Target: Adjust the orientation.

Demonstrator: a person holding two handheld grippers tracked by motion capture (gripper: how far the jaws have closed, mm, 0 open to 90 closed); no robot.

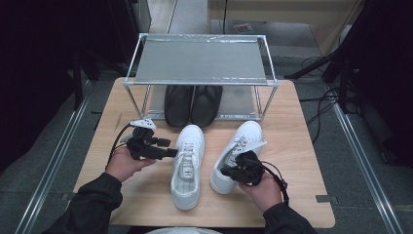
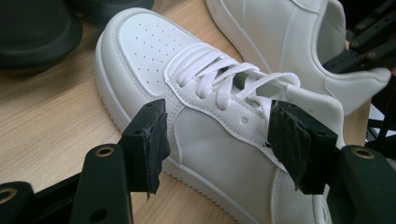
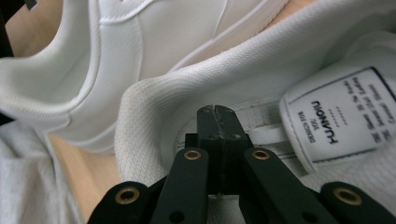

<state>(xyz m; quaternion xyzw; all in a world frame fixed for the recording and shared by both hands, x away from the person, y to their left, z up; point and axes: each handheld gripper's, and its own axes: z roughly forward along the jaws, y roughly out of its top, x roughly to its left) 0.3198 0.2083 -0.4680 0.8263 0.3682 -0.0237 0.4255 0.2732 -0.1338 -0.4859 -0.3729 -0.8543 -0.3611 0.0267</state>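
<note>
Two white lace-up sneakers lie side by side on the wooden table. The left sneaker (image 1: 187, 165) (image 2: 219, 112) points toward the rack. My left gripper (image 1: 168, 147) (image 2: 224, 144) stands open at its left flank, one pad at the midfoot and the other by the collar, neither pressing. The right sneaker (image 1: 238, 146) (image 3: 154, 107) lies angled to the right. My right gripper (image 1: 226, 171) (image 3: 215, 114) is shut, its tips down inside this shoe's opening just behind the padded collar, nothing visibly pinched. A printed tongue label (image 3: 334, 119) sits right of the tips.
A metal-framed shoe rack (image 1: 202, 61) stands at the table's far side, with a pair of black shoes (image 1: 192, 105) (image 2: 37, 32) on its lower shelf, close behind the sneakers' toes. Bare table (image 1: 122, 195) lies on the left and along the front edge.
</note>
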